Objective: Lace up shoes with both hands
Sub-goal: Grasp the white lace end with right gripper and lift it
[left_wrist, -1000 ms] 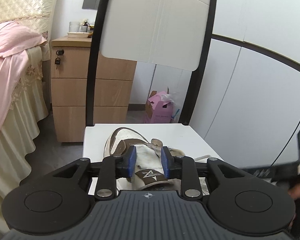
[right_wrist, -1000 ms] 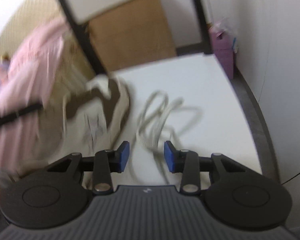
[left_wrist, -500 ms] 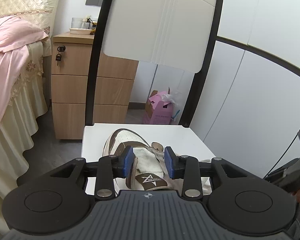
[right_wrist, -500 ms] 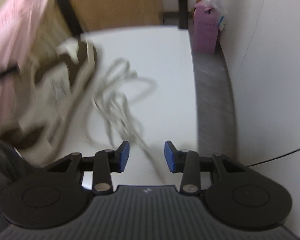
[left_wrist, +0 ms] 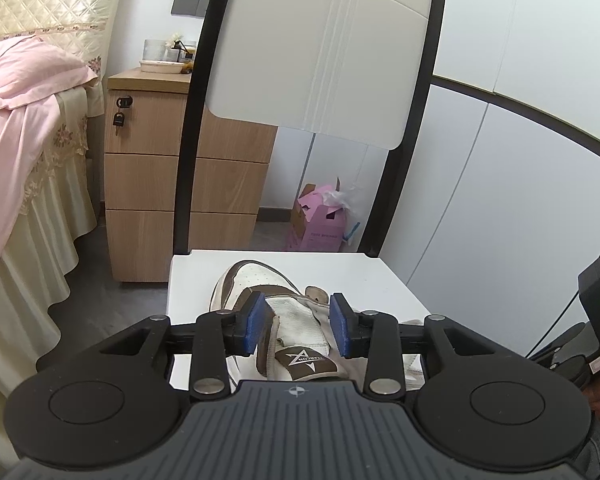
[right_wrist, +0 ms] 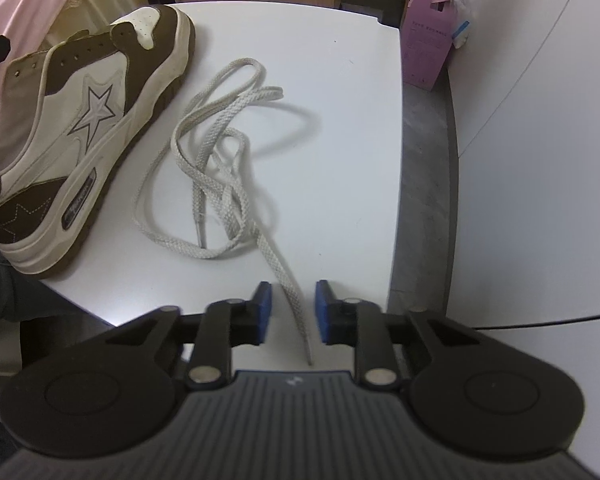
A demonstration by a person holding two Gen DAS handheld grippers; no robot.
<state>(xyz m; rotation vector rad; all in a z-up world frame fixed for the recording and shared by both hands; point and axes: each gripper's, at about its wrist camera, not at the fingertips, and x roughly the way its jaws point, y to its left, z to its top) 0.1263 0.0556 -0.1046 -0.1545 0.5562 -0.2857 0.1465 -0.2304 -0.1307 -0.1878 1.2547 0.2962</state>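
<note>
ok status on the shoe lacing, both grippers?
Left gripper open, fingers either side of shoe tongue. Right gripper open, one lace end between its fingers, ungripped. Shoe unlaced on chair seat. Nothing in the way.

Bedroom interior, daylit, even soft light.
Chair [left_wrist: 320, 48]: white moulded backrest with handle slot, black frame posts, white seat.
Bedside cabinet [left_wrist: 156, 184]: light wood, three drawers, keys [left_wrist: 119, 119] hanging from the top lock; small dishes and jars on top, too small to identify.
Bed [left_wrist: 32, 152]: quilted cream headboard, pink sheet draped over a cream lace-trimmed valance.
Walls: white; dark switch plate [left_wrist: 188, 4] above the cabinet; white panelled wardrobe fronts [left_wrist: 500, 200] at right.
Floor [left_wrist: 112, 304]: grey.
Pink carton [left_wrist: 320, 224]: open-topped, on the floor behind the chair, beside the wall.
</note>
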